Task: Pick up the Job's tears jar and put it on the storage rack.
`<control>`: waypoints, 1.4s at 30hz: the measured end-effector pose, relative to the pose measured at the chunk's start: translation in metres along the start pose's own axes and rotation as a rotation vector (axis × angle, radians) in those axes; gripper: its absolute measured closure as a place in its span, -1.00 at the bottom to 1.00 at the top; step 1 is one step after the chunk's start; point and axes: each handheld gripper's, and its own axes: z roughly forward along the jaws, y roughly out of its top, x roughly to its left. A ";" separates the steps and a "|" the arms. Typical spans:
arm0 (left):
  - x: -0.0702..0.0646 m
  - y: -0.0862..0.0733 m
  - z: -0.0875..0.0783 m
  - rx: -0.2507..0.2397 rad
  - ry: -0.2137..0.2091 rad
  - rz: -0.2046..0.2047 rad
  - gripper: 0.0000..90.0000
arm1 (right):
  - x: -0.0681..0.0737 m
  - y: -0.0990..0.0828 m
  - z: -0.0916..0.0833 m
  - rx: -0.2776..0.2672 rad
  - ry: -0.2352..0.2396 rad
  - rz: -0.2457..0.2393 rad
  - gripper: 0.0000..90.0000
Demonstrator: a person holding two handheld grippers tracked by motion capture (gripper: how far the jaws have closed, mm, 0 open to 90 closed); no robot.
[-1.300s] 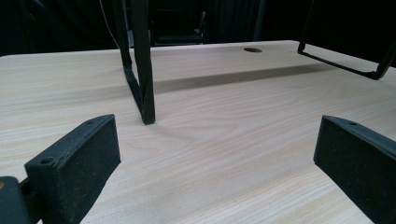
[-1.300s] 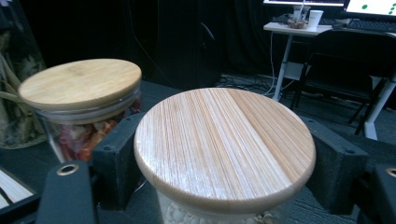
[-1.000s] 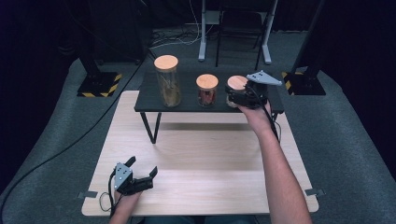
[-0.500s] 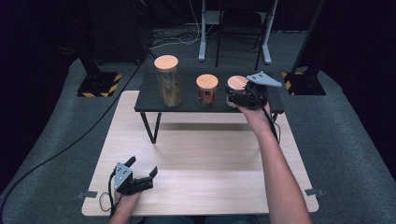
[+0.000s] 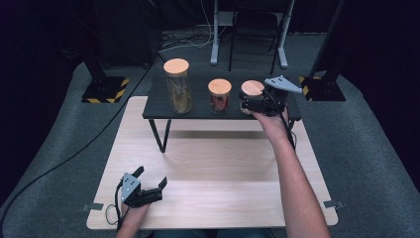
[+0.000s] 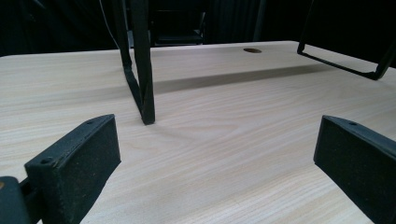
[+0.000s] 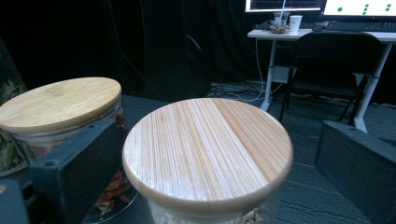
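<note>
On the black shelf, the right claw (image 5: 246,103) had just sprung open around the short jar (image 7: 208,154), releasing it; next, a clean backward retreat. The left claw (image 5: 151,182) rested open on the tabletop (image 5: 223,163).

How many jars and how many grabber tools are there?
Glass jars with wooden lids: 3, the tall jar, the middle jar and the short jar, all on the black shelf
Grippers: 2, the left gripper and the right gripper
Total: 5
</note>
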 end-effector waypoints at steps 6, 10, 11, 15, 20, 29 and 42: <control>0.000 0.000 0.000 0.001 0.000 0.002 -1.00 | -0.001 -0.002 -0.007 -0.015 0.015 0.006 -1.00; 0.000 0.000 0.000 0.001 0.001 0.004 -1.00 | -0.001 -0.005 -0.015 -0.027 0.026 0.004 -1.00; -0.001 0.000 0.000 0.000 0.001 0.004 -1.00 | 0.000 -0.006 -0.017 -0.028 0.026 0.002 -1.00; -0.001 0.000 0.001 0.002 0.001 0.005 -1.00 | -0.002 -0.012 -0.024 -0.035 0.031 0.005 -1.00; -0.001 0.000 0.001 0.003 0.001 0.006 -1.00 | -0.006 -0.020 -0.033 -0.042 0.033 0.007 -1.00; -0.001 0.000 0.001 0.003 0.002 0.007 -1.00 | -0.010 -0.035 -0.047 -0.045 0.034 0.010 -1.00; -0.001 0.000 0.001 0.003 0.005 0.007 -1.00 | -0.019 -0.052 -0.064 -0.050 0.023 0.014 -1.00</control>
